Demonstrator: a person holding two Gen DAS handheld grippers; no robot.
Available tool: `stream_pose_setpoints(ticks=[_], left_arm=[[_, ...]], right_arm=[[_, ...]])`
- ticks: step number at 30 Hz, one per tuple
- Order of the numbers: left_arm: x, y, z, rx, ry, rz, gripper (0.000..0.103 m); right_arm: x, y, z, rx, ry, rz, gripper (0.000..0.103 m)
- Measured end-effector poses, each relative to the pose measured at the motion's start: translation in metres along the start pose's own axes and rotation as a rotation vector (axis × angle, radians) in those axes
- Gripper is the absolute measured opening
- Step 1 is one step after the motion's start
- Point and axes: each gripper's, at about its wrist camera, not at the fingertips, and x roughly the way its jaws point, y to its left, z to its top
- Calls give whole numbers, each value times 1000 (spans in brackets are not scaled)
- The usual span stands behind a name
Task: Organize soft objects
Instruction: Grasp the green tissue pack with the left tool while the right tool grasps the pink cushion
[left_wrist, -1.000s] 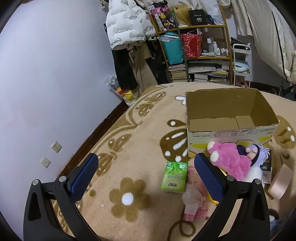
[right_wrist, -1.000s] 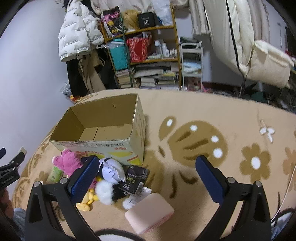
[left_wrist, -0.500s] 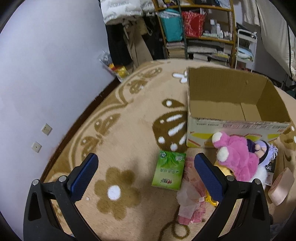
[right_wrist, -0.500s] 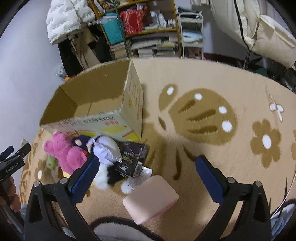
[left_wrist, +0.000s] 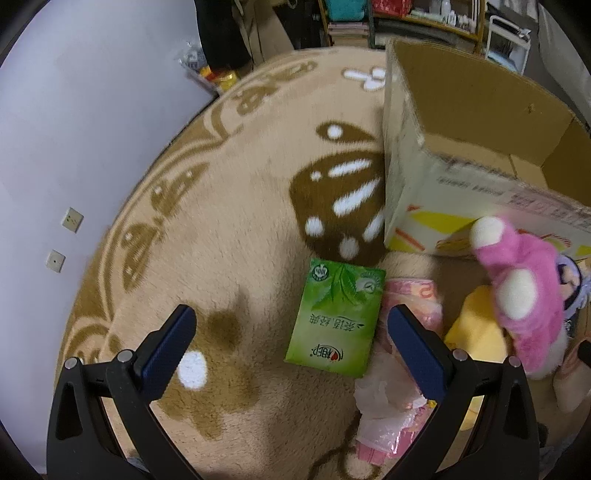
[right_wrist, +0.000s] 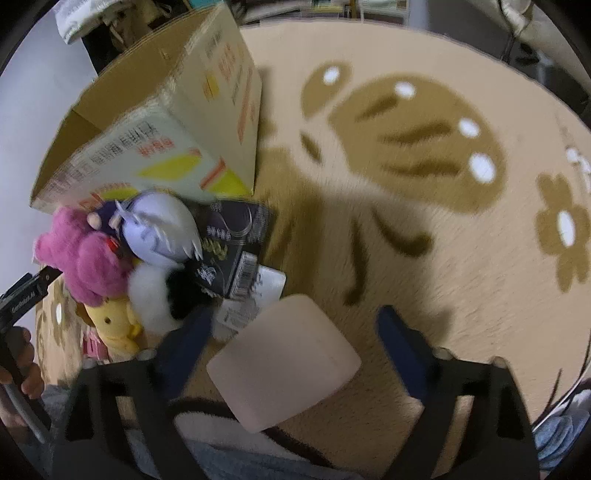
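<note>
An open cardboard box (left_wrist: 461, 155) stands on the carpet; it also shows in the right wrist view (right_wrist: 155, 122). In front of it lie a green tissue pack (left_wrist: 336, 317), a pink plush (left_wrist: 524, 288), a yellow plush (left_wrist: 476, 332) and a pink plastic-wrapped packet (left_wrist: 391, 417). My left gripper (left_wrist: 291, 332) is open above the green pack, which lies between its fingers. My right gripper (right_wrist: 295, 328) is open above a pink foam block (right_wrist: 284, 362). Beside the block lie a white-haired doll (right_wrist: 159, 229), the pink plush (right_wrist: 85, 258) and a black packet (right_wrist: 229, 243).
A beige carpet (left_wrist: 229, 192) with brown butterfly and flower patterns covers the floor. A white wall (left_wrist: 74, 110) with two sockets stands at left. Shelves and hanging clothes (left_wrist: 229, 33) are at the back. The hand holding the left gripper (right_wrist: 22, 354) shows at left.
Both grippers have moved down and forward toward the carpet. The left one now hangs over the green pack, the right one over the pink foam block. Both stay open.
</note>
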Motion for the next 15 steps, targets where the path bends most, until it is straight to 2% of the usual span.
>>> stream_pose_setpoints(ticks=[4,7,11,15], left_arm=[[12,1,1,-15,43,-23,102],[19,0,1,-15,60,-31,102],[28,-1,0,-20,93,-45,102],[31,-3,0,-15,95,-21,102]], right_arm=[[8,3,2,-24,9,17,58],[9,3,5,-28,-6,33,50],[13,3,7,-24,-2,44,46],[13,4,10,-30,-1,41,45]])
